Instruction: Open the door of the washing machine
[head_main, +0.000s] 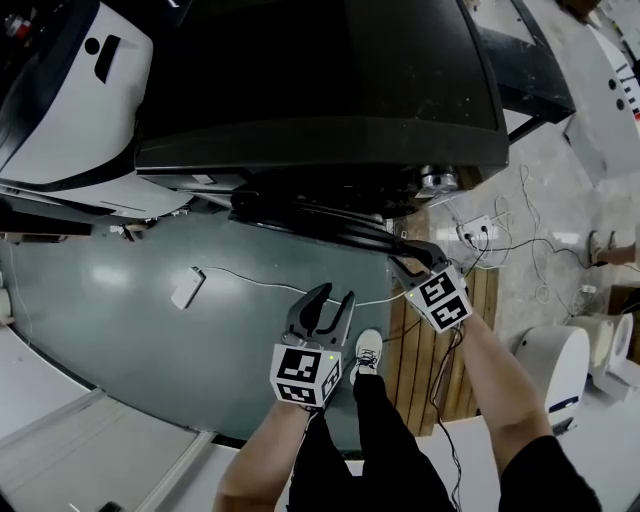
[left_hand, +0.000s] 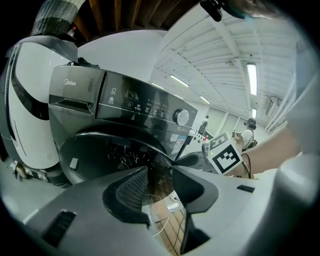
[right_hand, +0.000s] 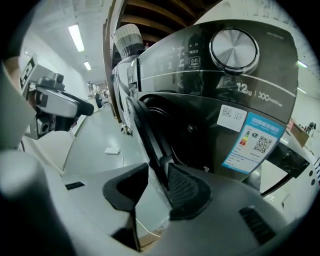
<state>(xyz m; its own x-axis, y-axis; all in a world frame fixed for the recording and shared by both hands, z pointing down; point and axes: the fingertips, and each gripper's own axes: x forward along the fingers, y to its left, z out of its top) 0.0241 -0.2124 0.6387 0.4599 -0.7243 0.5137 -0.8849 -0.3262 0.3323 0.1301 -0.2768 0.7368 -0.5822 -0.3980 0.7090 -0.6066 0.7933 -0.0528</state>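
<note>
The dark washing machine (head_main: 320, 80) fills the top of the head view, its round door (head_main: 310, 215) standing slightly ajar. My right gripper (head_main: 400, 255) is at the door's right edge. In the right gripper view the door's rim (right_hand: 145, 120) runs between the open jaws (right_hand: 157, 172): the right pad (right_hand: 185, 187) lies against it, the left finger stands apart. My left gripper (head_main: 336, 293) hangs lower over the grey floor, open with nothing between its fingers (left_hand: 160, 172), facing the door glass (left_hand: 110, 150). The control knob (right_hand: 234, 46) sits above the door.
A white machine (head_main: 70, 110) stands to the left of the washer. A white adapter (head_main: 187, 287) with a thin cable lies on the grey floor. A power strip (head_main: 475, 232) and loose cables lie at right near a wooden strip (head_main: 430, 370). My shoe (head_main: 368, 350) is below.
</note>
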